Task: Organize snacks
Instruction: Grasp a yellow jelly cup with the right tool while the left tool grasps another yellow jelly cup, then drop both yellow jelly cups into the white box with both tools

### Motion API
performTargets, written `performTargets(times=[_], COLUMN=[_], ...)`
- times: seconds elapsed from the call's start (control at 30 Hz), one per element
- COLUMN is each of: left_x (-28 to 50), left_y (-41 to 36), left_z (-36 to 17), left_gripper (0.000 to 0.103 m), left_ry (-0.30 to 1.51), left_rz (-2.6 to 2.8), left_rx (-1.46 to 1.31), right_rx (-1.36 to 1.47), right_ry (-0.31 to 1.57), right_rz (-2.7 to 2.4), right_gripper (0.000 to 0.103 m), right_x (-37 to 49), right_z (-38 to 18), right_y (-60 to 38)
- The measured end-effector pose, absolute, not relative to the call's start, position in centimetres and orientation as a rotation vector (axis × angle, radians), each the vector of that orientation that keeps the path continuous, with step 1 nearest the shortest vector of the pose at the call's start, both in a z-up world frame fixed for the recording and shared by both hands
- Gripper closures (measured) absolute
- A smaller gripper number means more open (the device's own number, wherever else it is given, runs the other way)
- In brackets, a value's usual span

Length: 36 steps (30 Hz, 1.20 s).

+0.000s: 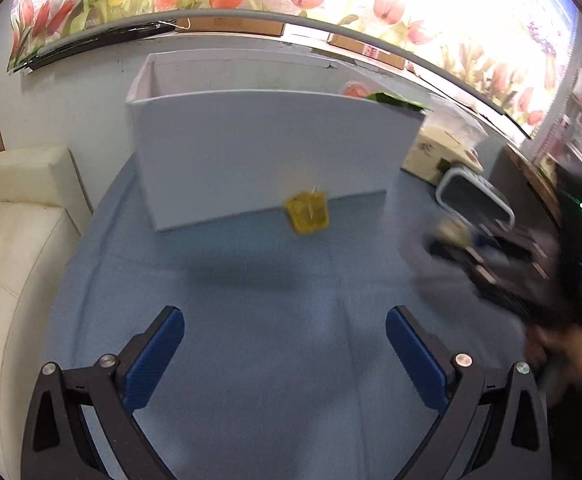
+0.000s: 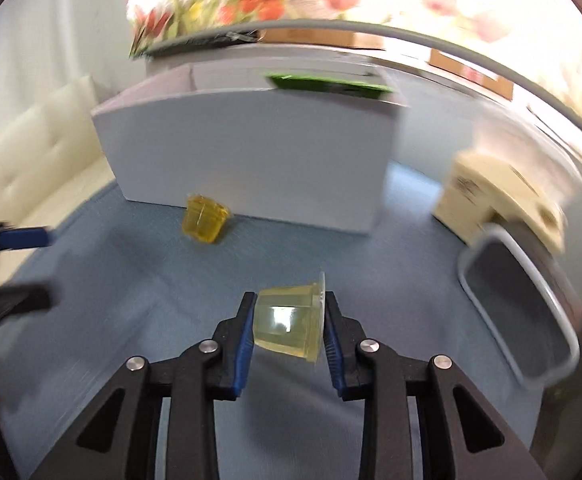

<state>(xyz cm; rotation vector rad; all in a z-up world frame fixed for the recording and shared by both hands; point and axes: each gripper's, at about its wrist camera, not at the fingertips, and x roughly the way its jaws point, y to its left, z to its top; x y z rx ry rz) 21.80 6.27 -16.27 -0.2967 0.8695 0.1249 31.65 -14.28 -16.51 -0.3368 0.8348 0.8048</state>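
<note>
The right gripper [image 2: 289,326] pinches one yellow jelly cup [image 2: 289,322] on its side above the blue cloth [image 2: 131,280]; gripped on its tapered wall, it could slip out on the way to the white box [image 2: 247,160]. The left gripper [image 1: 285,354] hangs spread and empty. Two jelly cups show: the held one and a second cup [image 2: 205,220] lying tipped at the box's near wall, left of centre.
</note>
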Motion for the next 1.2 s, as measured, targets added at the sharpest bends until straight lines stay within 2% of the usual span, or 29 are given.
performTargets(times=[0.27, 0.57, 0.6, 0.63, 0.7, 0.77, 0.83, 0.87, 1.0, 1.2], left_x=[30.5, 35.4, 35.8, 36.0, 36.4, 36.5, 36.7, 36.6, 36.5, 34.7], left_y=[3.3, 2.7, 2.5, 2.5, 2.6, 2.7, 2.5, 2.5, 2.5, 2.4], left_z=[-18.1, -20.8, -21.0, -21.0, -21.1, -20.8, -20.4, -20.2, -19.9, -18.8], left_gripper=[0.000, 0.002, 0.005, 0.014, 0.016, 0.024, 0.048, 0.054, 0.059, 0.059], left_ry=[0.921, 0.986, 0.972, 0.964, 0.955, 0.952, 0.947, 0.946, 0.940, 0.920], left_rz=[0.296, 0.479, 0.485, 0.496, 0.504, 0.505, 0.500, 0.503, 0.492, 0.454], left_rx=[-0.293, -0.318, -0.297, -0.283, -0.274, -0.277, -0.263, -0.268, -0.268, -0.305], right_rx=[-0.218, -0.156, -0.160, -0.163, -0.155, -0.141, -0.138, -0.138, -0.124, -0.138], right_ry=[0.822, 0.774, 0.770, 0.766, 0.762, 0.765, 0.768, 0.769, 0.772, 0.758], right_rz=[0.796, 0.813, 0.811, 0.810, 0.816, 0.818, 0.817, 0.813, 0.815, 0.810], right_gripper=[0.069, 0.069, 0.069, 0.069, 0.069, 0.069, 0.069, 0.069, 0.069, 0.069], right_x=[28.1, 25.5, 25.4, 25.5, 25.2, 25.1, 25.0, 25.0, 24.8, 24.0], right_z=[-14.3, -12.7, -12.6, -12.6, -12.5, -12.6, -12.6, -12.7, -12.8, -12.4], right_y=[-18.8, -21.8, -21.9, -22.0, -22.3, -22.7, -22.8, -22.9, -22.8, -22.5])
